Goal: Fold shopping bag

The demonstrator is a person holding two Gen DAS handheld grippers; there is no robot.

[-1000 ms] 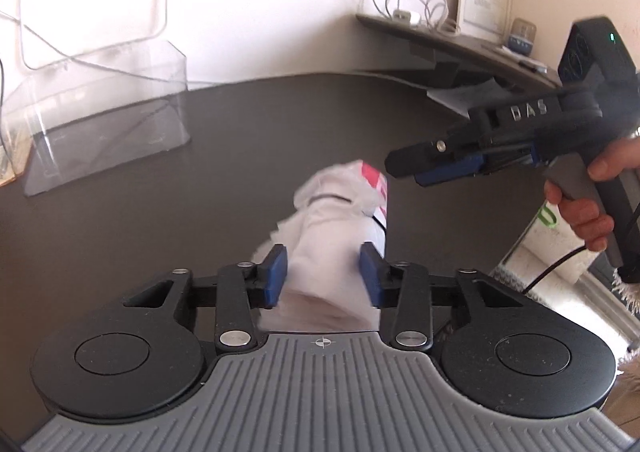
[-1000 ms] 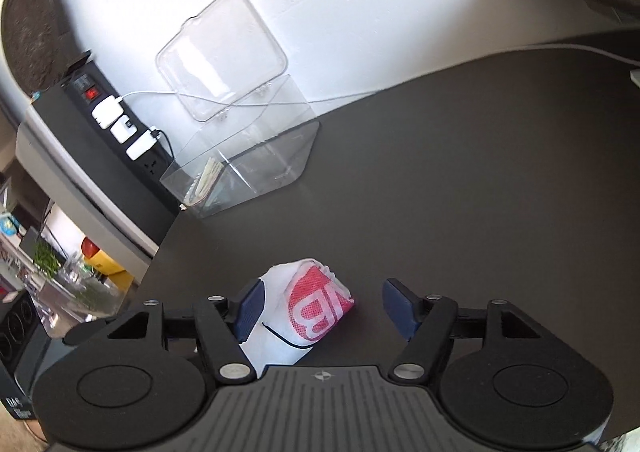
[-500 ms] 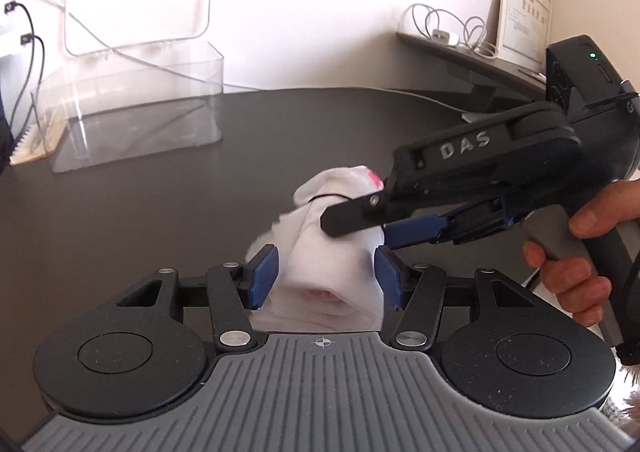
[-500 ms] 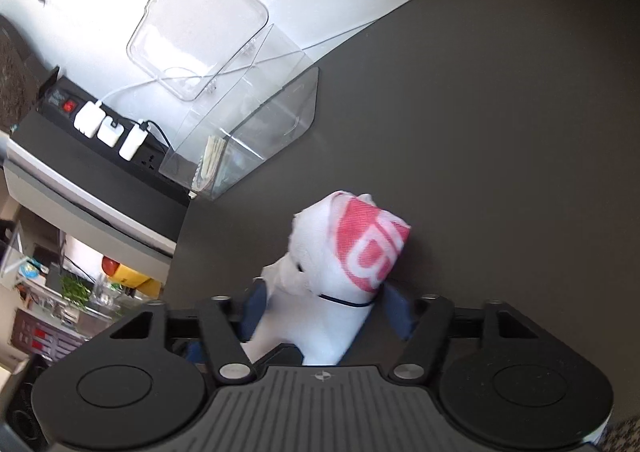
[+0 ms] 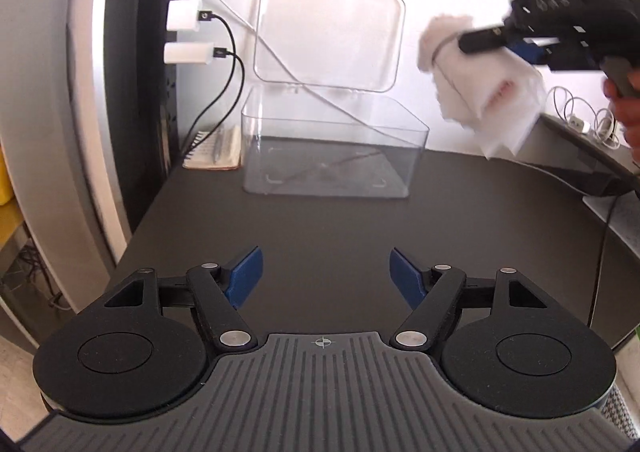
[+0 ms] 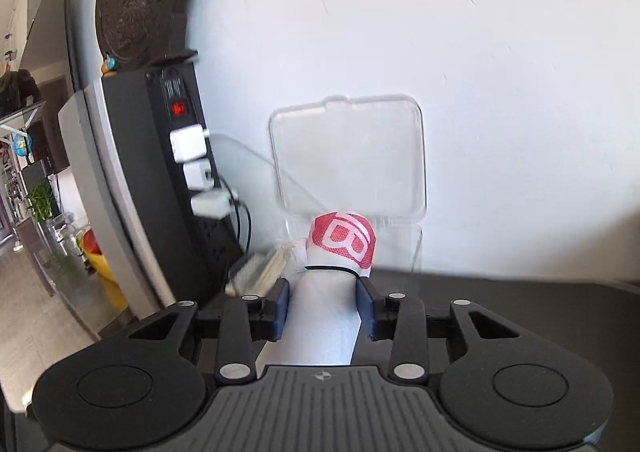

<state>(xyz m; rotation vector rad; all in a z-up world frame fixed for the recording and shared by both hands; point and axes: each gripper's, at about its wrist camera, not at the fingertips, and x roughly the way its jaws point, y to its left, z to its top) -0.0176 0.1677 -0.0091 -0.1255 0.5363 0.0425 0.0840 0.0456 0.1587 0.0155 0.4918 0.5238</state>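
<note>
Bag (image 6: 332,292) bundled, cinched by thin black band, red logo patch at forward end; no longer on worktop (image 5: 360,220) as half a second ago, now carried aloft. Right claw (image 6: 324,308) clenched on the white bundle, blue pads pressed against both flanks just behind the band. Left claw (image 5: 324,276) released, fingers spread wide over bare worktop, nothing between them; a second ago closed around the same bundle, so handover from left to right complete. Seen from left wrist view: bundle (image 5: 480,84) hanging from right claw (image 5: 500,44), well above worktop, to the right of clear plastic box (image 5: 332,148) and blurred by motion. Box standing at rear of worktop against wall, hinged lid (image 5: 328,32) upright and open, interior apparently vacant apart from a cable seen through the wall. From right wrist view, bundle pointed directly toward the open box (image 6: 352,236). Judged: folding itself finished, bag compact and bound; present step a transfer, probably toward the box, though that destination not confirmed by the task wording. Risk noted: loose ragged corners at rear of bundle trailing free, liable to unfurl or catch on box rim if lowered carelessly. Grip appears secure.
</note>
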